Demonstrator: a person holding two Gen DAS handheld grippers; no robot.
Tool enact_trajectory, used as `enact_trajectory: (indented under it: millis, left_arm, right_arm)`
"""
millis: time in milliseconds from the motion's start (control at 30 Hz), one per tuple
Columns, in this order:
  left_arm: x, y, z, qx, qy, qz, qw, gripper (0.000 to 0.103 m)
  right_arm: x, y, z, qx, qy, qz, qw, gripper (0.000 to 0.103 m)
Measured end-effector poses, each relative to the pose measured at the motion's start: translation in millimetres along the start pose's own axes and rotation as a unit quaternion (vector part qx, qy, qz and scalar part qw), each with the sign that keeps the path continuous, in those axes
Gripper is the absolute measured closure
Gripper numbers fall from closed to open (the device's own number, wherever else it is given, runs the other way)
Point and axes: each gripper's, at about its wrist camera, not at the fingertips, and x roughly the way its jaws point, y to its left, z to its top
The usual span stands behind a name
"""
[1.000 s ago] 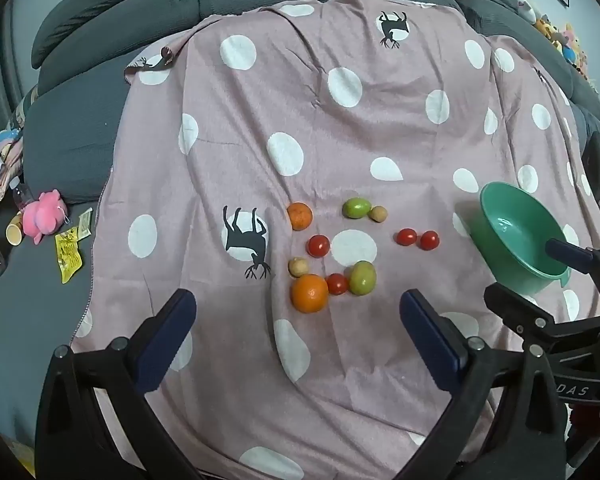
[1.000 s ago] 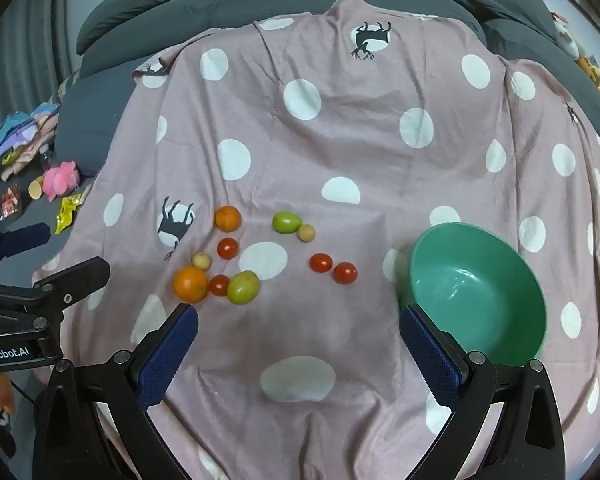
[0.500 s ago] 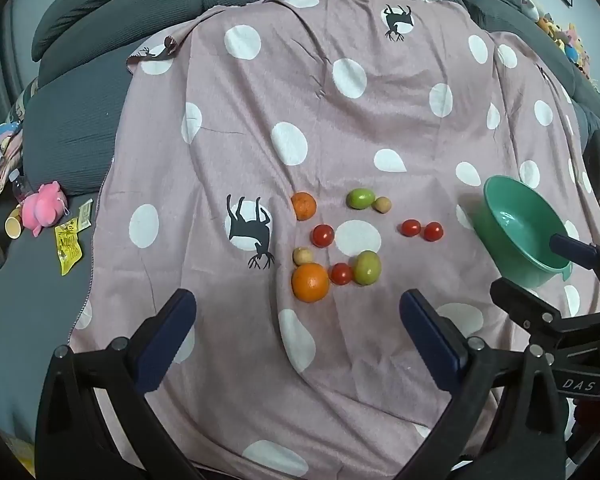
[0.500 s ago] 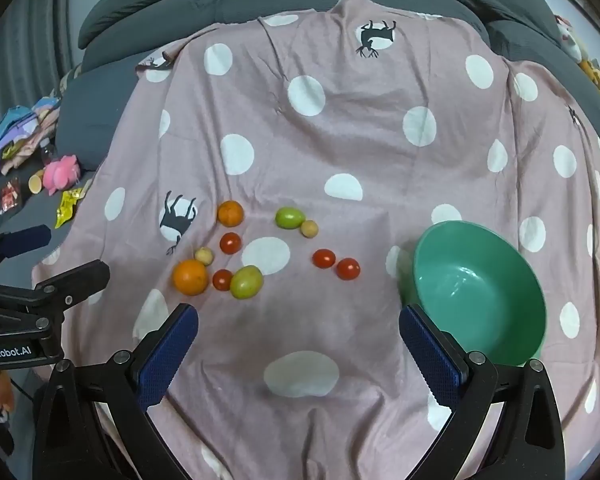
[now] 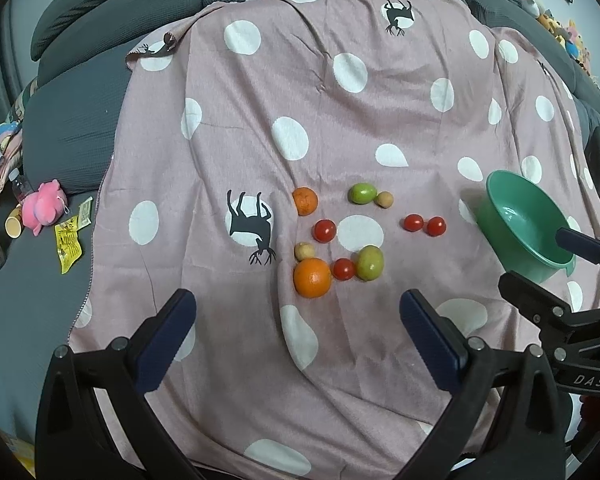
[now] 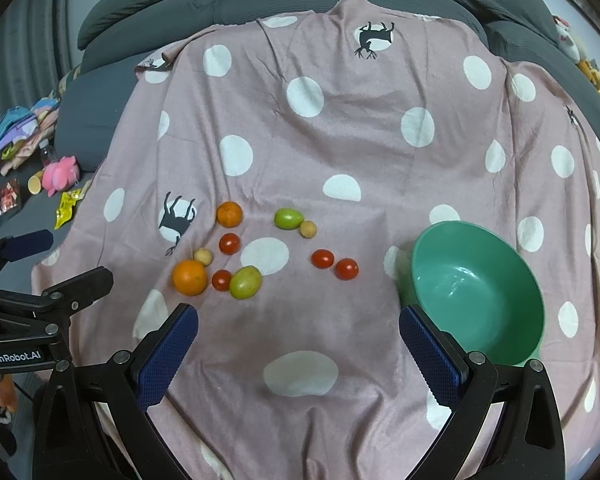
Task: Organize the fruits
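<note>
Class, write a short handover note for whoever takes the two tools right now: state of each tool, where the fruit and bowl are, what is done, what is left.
Left tool: open, empty, above the cloth.
Right tool: open, empty, near the bowl.
Fruit: ten pieces loose mid-cloth, including the big orange, two green fruits and four tomatoes; the nearest pair of tomatoes lies left of the bowl.
Done: nothing; the bowl is empty.
Left: probably move every piece into it.

Two readable markings — both on gripper bodies. Right wrist view: white lettering "GenRobot.AI" on the black body of the left gripper (image 6: 56,256), at the frame's left edge. Left wrist view: white letters "DAS" on the black body of the right gripper (image 5: 540,260), lower right — the word runs out of frame. Yellow packet (image 5: 68,244) carries print, too small to read.
</note>
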Motion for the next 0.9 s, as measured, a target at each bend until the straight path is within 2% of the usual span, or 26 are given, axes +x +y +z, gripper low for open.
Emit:
enact_trajectory:
  millis: [900]
  left_arm:
    - [1.7,-1.2,-0.7,0.001,0.004,-0.001,1.0000,0.001]
  right_arm:
    - [0.4,0.8,-0.8,-0.001,0.001,-0.001,1.000,0.001]
